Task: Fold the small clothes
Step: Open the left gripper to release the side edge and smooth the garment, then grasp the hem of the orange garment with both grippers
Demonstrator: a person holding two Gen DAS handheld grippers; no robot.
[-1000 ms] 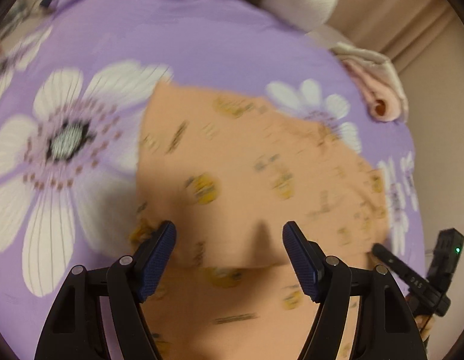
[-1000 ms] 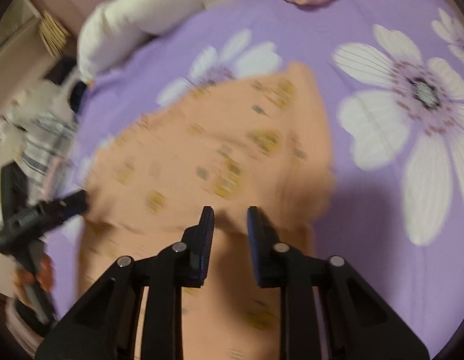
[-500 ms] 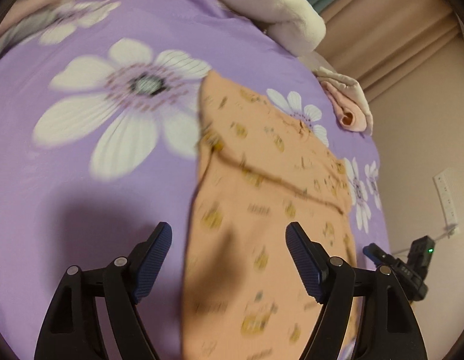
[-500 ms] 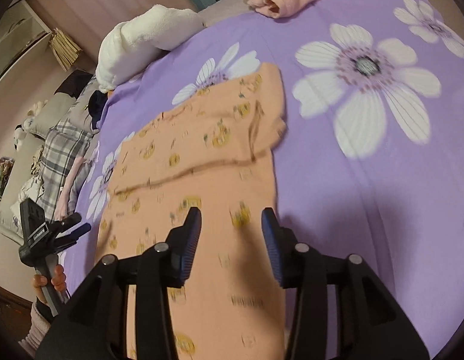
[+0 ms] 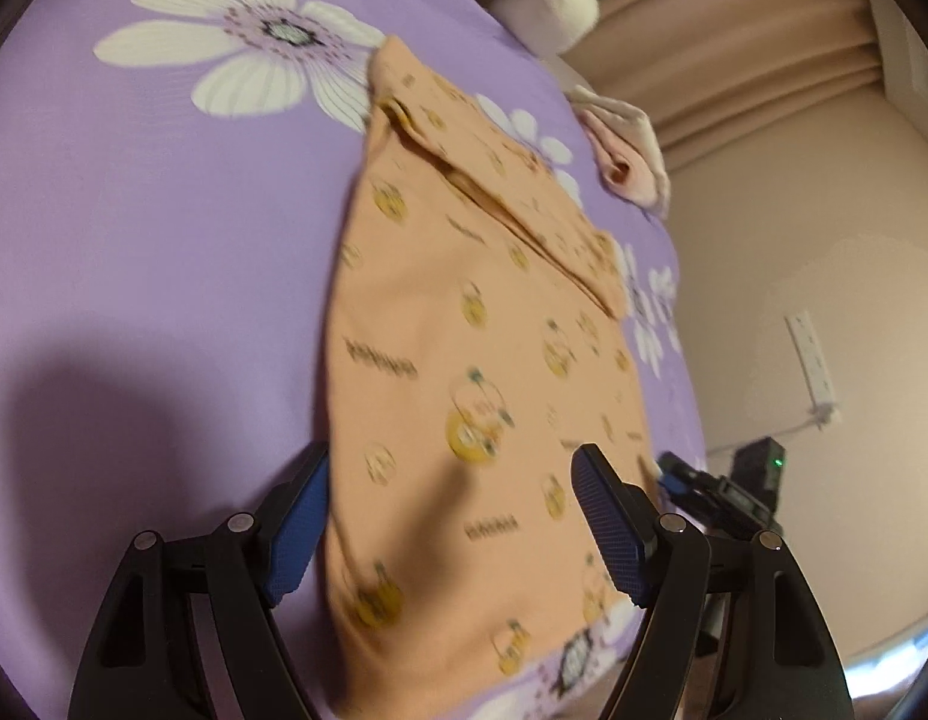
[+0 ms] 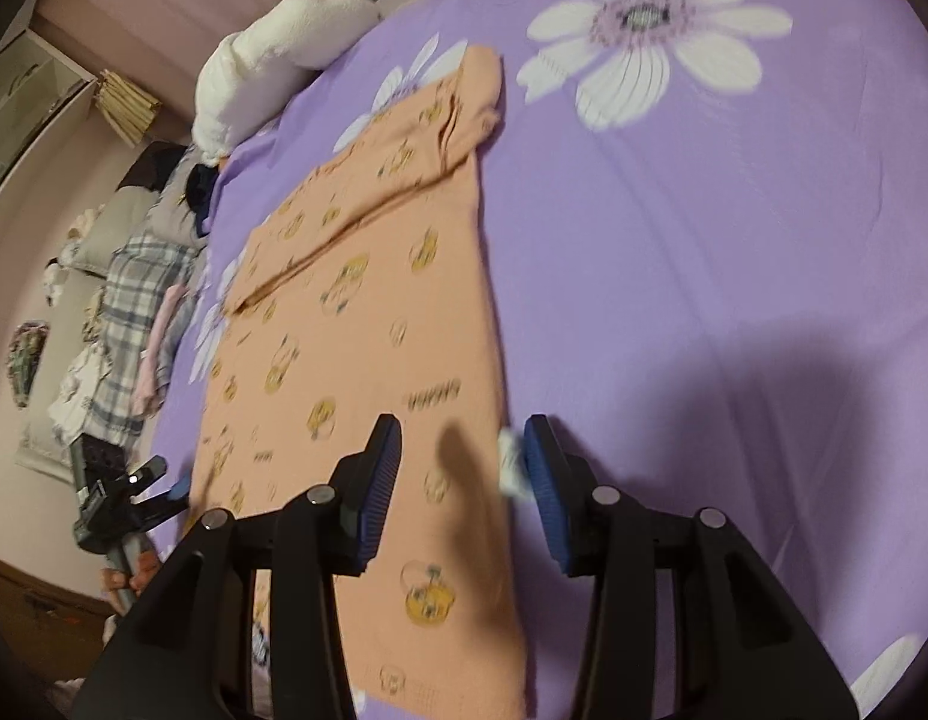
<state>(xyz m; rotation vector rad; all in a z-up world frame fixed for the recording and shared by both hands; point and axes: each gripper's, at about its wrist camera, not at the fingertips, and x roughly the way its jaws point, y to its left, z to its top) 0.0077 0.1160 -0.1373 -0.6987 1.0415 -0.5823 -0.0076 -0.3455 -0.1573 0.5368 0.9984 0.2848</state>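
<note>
A small orange garment [image 5: 464,360] with yellow cartoon prints lies flat on the purple flowered bedsheet [image 5: 152,228]; its far part is folded back over itself. It also shows in the right wrist view [image 6: 368,324]. My left gripper [image 5: 449,516] is open and empty, hovering over the garment's near left edge. My right gripper [image 6: 461,480] is open and empty over the garment's near right edge, where a small white label [image 6: 511,462] sticks out. The right gripper shows in the left wrist view [image 5: 721,492], and the left gripper shows in the right wrist view [image 6: 128,492].
A white pillow [image 6: 272,60] and a folded pink cloth [image 5: 625,150] lie at the far end of the bed. A pile of plaid and other clothes [image 6: 128,312] lies beside the bed. A curtain [image 5: 733,48] and a wall with a socket strip [image 5: 814,360] stand to the right.
Both grippers have let go of the folded-over part and pulled back toward the garment's near end. The right gripper's jaws have opened wider. The garment now lies flat.
</note>
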